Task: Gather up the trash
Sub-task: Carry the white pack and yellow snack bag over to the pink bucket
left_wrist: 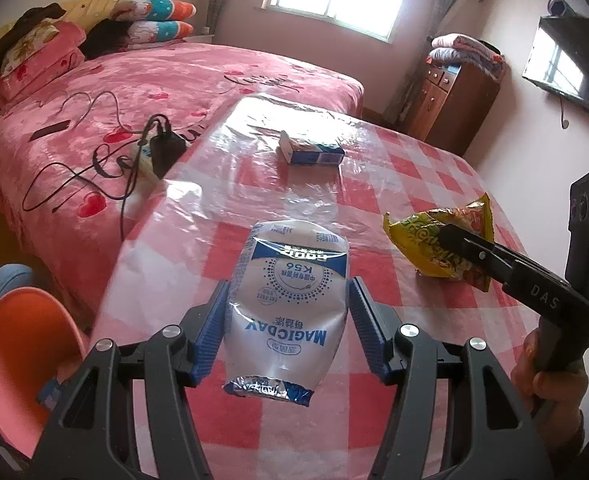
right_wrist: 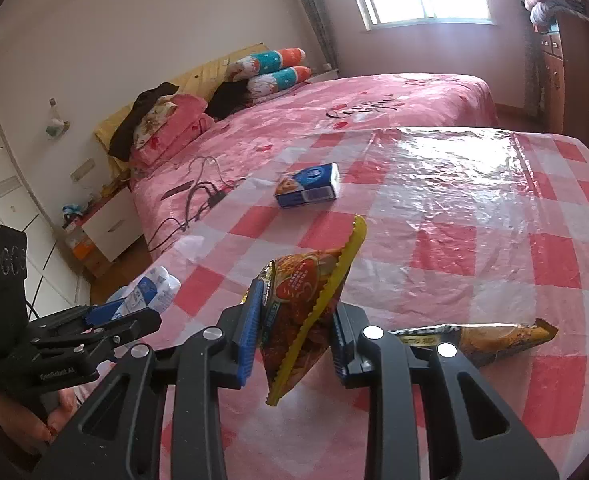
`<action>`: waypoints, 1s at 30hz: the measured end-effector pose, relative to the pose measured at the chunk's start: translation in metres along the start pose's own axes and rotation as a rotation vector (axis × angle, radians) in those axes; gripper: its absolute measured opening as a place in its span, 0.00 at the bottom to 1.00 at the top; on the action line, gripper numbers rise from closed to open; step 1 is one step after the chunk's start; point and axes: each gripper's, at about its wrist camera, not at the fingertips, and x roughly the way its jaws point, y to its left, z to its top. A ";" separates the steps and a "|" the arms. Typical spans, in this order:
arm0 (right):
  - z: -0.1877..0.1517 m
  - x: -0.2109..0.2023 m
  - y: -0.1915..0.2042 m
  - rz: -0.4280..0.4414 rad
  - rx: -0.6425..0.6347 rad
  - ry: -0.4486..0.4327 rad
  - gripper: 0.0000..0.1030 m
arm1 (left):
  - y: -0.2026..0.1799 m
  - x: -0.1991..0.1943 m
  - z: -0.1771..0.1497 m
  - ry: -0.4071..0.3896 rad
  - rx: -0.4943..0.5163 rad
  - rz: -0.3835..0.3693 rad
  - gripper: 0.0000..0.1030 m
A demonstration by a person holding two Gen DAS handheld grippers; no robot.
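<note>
While grippers clamp wrappers, the orange bin (left_wrist: 22, 344) holds scraps.

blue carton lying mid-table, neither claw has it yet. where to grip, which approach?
The blue carton lies flat on its broad face on the checked table, apart from the other wrappers. I'd come from above and pinch across its two long narrow sides near the middle; the white end looks crushed. Both claws are full: left claw holds the milk pouch, right claw the snack bag.
</note>
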 end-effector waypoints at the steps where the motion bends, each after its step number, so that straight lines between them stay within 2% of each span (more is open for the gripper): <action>1: 0.000 -0.001 0.002 0.003 -0.001 0.000 0.31 | 0.002 -0.002 -0.001 -0.002 -0.002 0.000 0.59; 13: -0.001 -0.001 0.042 0.088 -0.012 0.035 0.31 | 0.034 -0.028 -0.011 -0.025 -0.056 0.012 0.59; 30: -0.014 0.030 0.133 0.243 -0.110 0.155 0.31 | 0.111 -0.067 -0.032 -0.071 -0.186 0.084 0.59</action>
